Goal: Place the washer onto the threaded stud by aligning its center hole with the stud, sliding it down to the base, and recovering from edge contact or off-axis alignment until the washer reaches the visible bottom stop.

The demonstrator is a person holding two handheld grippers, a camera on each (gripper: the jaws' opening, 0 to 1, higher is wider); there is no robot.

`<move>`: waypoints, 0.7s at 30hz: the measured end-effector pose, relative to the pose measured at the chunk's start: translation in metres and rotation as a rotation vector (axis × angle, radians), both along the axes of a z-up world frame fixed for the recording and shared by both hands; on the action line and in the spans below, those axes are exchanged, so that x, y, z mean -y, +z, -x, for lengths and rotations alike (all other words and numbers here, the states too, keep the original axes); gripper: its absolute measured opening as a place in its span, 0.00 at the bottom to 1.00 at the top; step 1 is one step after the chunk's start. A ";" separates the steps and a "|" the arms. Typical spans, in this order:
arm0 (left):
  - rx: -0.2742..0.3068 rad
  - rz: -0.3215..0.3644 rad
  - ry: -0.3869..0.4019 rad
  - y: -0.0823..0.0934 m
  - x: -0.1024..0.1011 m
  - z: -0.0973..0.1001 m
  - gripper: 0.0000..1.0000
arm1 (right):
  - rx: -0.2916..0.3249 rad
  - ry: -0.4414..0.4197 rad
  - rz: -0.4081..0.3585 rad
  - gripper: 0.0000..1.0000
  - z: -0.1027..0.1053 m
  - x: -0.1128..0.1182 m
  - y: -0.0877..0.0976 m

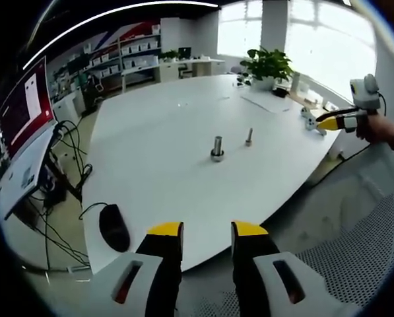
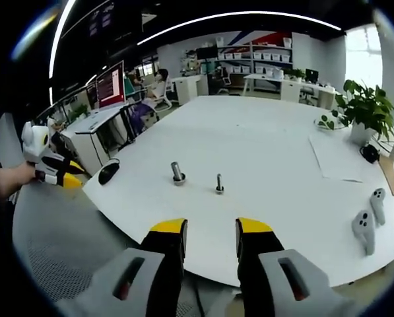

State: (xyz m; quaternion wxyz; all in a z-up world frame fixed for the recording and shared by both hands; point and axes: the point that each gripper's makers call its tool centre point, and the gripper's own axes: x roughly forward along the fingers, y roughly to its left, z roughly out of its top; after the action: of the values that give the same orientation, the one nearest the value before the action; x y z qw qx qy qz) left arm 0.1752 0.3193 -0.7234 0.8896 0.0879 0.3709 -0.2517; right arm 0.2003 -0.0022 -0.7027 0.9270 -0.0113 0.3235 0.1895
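So right now both tools are hanging back off the near edge of the big white oval worktop (image 1: 150, 165), nothing in either one. My left tool (image 1: 206, 231) has its yellow-tipped jaws parted with an empty gap, and the right tool (image 2: 211, 228) looks the same, released and holding nothing. The stuff I care about sits out in the middle of the worktop, well in from every edge: a short fat grey metal cylinder standing on a wider ring base (image 1: 217, 148), and just beside it a thin upright threaded stud with a small flange at its foot (image 1: 249, 137). Both stand vertical, long axis straight up off the surface. Honestly I can't tell from here which bit is the washer; my guess is the ring under the fat cylinder, but it's too small to be sure. The relation that matters: the two parts sit straight ahead of both tools, past the near edge, with the fat piece on the left and the stud on the right in both views (image 2: 177, 174) (image 2: 219, 184). So I'd judge the left tool is the nearer one for the fat piece, and the right for the stud. A black computer mouse (image 1: 114, 226) sits at the near left corner, out of the way.
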 end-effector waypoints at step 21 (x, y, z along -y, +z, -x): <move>-0.020 -0.020 -0.006 -0.004 0.000 0.002 0.27 | -0.010 0.020 0.019 0.31 0.001 -0.001 -0.003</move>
State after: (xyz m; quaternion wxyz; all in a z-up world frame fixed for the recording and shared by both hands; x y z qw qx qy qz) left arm 0.1734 0.3197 -0.7270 0.8841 0.0953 0.3820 -0.2517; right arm 0.1997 -0.0010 -0.7057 0.9232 -0.0224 0.3299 0.1958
